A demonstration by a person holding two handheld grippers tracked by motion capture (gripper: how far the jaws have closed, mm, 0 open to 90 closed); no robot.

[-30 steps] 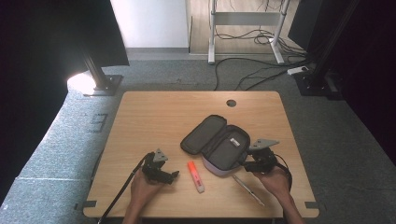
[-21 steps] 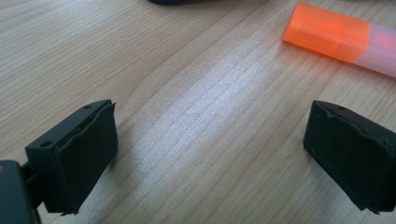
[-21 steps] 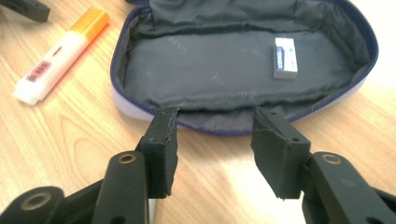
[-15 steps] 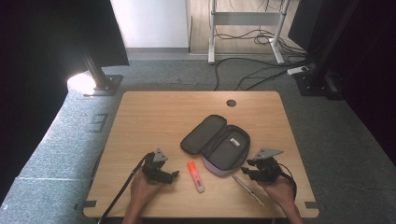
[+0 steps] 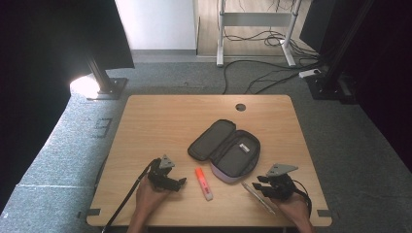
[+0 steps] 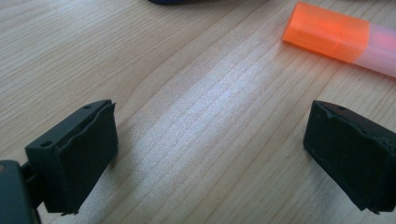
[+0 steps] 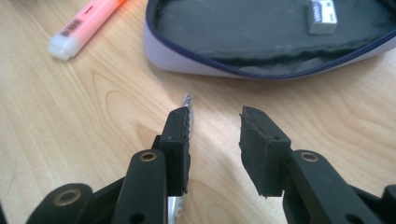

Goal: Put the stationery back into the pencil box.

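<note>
Hands come in from the near edge of the light wooden table [image 5: 165,126], and each one holds black tongs. The right gripper [image 5: 258,186] has come away from the side of the case and gone lower, toward the near edge. Now it sits right over the thin silver pen [image 5: 257,196]. Its jaws have just been closing. They are still a little apart, and they do not press on the pen. In the right gripper view the pen [image 7: 187,103] pokes out past one jaw and runs under it, so it is not neatly in the gap of the right gripper [image 7: 215,121]. I think this means the pen is the next thing to pick up, but the jaws may need to shift a bit sideways to get it.

The right hand lies low and flat, with the tongs pointing toward the case. The left gripper [image 5: 177,183] rests on the table and has not moved. Its jaws stand wide open with only bare wood between them, as the left gripper view shows for the left gripper [image 6: 210,140]. It points at the orange highlighter with the clear cap [image 5: 203,183], which lies just beside it but not touching.

A bit farther off lies the open grey pencil case with the dark lining [image 5: 226,150]. A small white eraser [image 5: 244,148] is inside it. Beyond that is a round hole [image 5: 240,107] in the table, and black cables [image 5: 262,80] lie on the floor.
</note>
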